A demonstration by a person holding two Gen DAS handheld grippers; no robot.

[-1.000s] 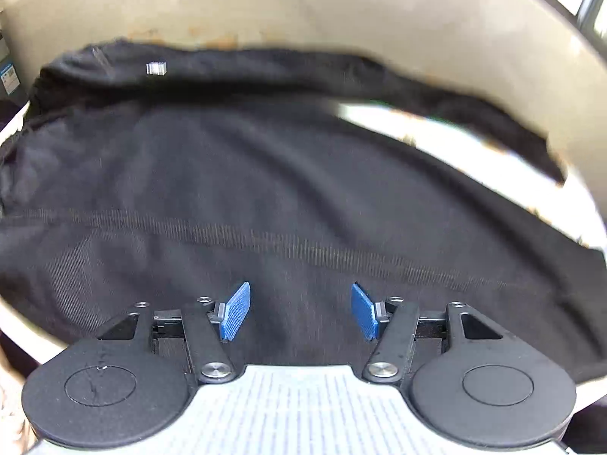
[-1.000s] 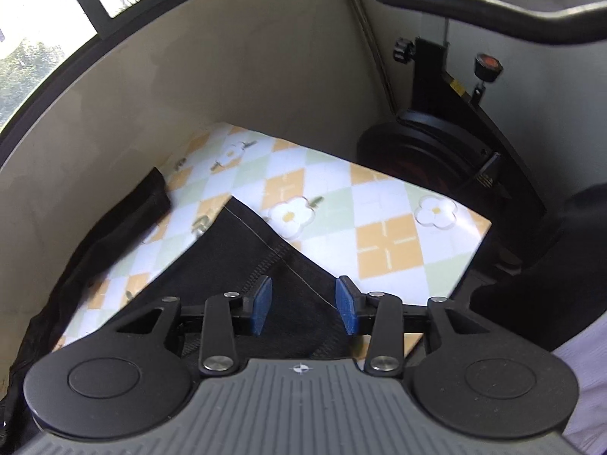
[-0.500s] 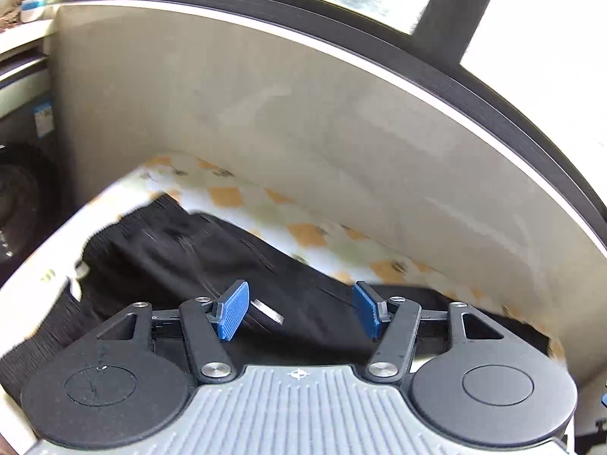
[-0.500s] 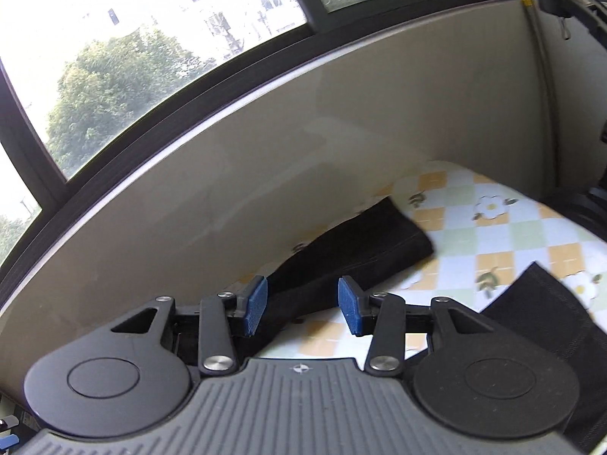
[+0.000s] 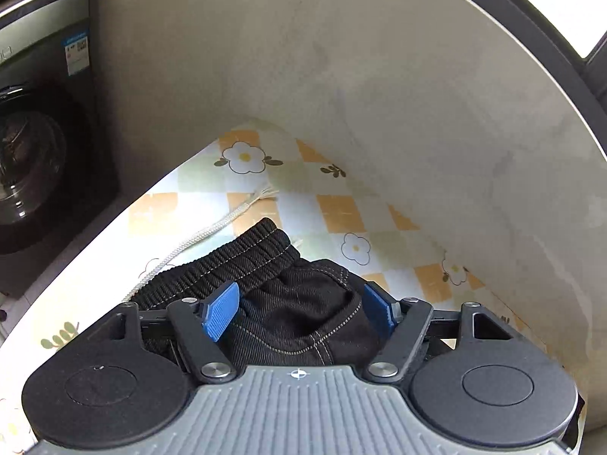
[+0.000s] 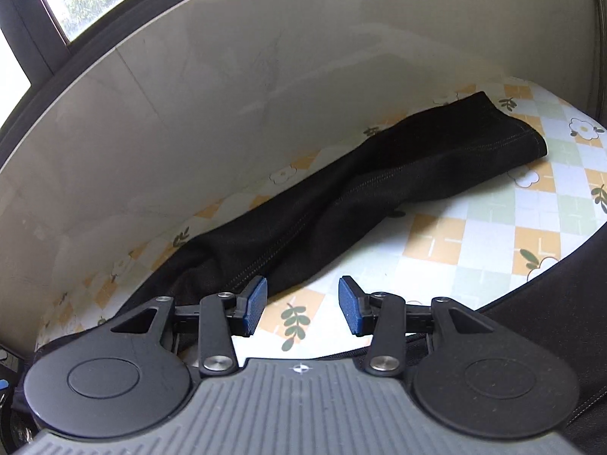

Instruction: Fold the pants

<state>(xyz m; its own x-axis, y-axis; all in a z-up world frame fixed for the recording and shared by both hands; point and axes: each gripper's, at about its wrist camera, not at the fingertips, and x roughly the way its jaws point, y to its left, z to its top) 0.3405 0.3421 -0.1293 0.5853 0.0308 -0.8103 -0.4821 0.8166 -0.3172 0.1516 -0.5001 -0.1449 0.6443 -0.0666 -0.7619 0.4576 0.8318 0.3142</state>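
Both claws stand apart, the left claw (image 5: 299, 311) opening over the pants (image 5: 288, 303), the right claw (image 6: 302, 305) empty.

The pants (image 5: 292, 303) are black with pale contrast stitching along the seams. Their ribbed elastic waistband (image 5: 227, 261) is bunched and rumpled, lying on the bench near its corner, and a cream drawstring (image 5: 212, 231) trails out from it across the checked, flower-printed cover. In the right wrist view, one leg (image 6: 379, 189) stretches out long and loosely twisted along the back edge of the bench, close to the wall, with its hemmed cuff (image 6: 519, 132) lying flat at the far end.
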